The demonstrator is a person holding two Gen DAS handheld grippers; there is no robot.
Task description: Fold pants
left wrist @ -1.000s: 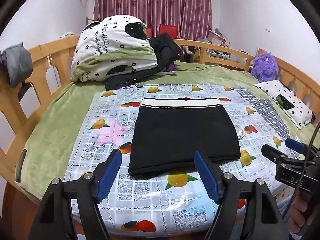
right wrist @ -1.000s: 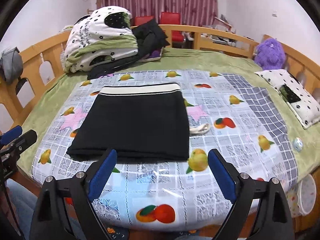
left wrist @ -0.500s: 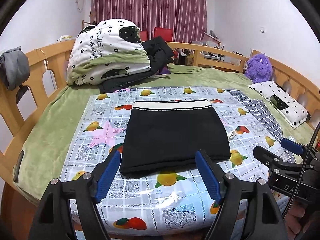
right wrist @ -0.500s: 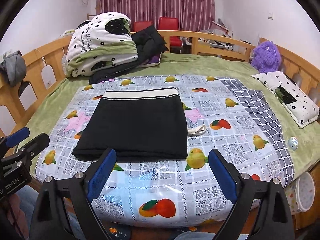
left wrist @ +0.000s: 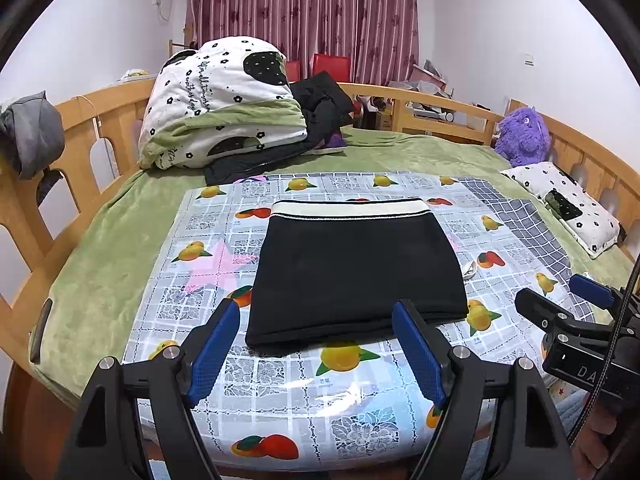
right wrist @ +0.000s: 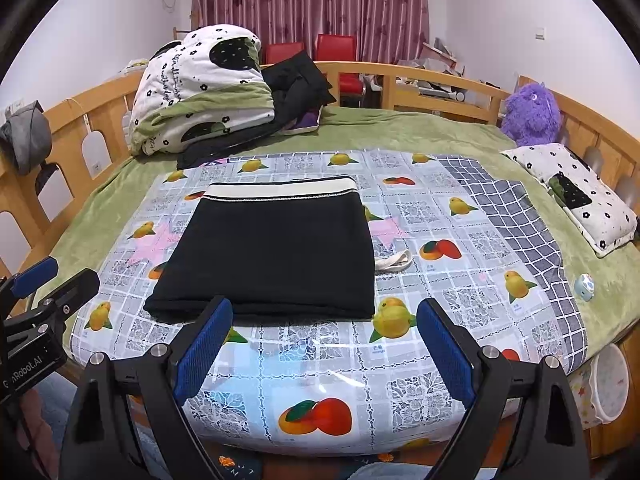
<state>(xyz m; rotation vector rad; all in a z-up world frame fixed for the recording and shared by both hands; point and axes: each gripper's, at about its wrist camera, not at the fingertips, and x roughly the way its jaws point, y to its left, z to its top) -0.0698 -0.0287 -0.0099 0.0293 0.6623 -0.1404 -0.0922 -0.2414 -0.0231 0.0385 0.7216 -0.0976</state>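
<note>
Folded black pants (left wrist: 352,268) (right wrist: 272,248) with a cream waistband at the far end lie flat on a fruit-print plastic sheet (left wrist: 280,384) (right wrist: 328,356) on the bed. My left gripper (left wrist: 316,316) hovers open over the sheet's near edge, just short of the pants' near hem, nothing between its blue pads. My right gripper (right wrist: 324,312) is open too, its pads apart in front of the same hem and empty. Each gripper shows in the other's view: the right gripper (left wrist: 560,304) at the right edge, the left gripper (right wrist: 52,284) at the left edge.
A folded quilt (left wrist: 224,108) and dark clothes (left wrist: 320,100) are piled at the far left. A purple plush toy (left wrist: 520,136) and a pillow (left wrist: 568,204) lie right. A white strap (right wrist: 394,262) rests beside the pants. Wooden rails (left wrist: 96,120) ring the bed.
Both grippers have drawn back a little from the bed, so the pants look smaller and farther away. Both stay open and empty. The pants have not moved.
</note>
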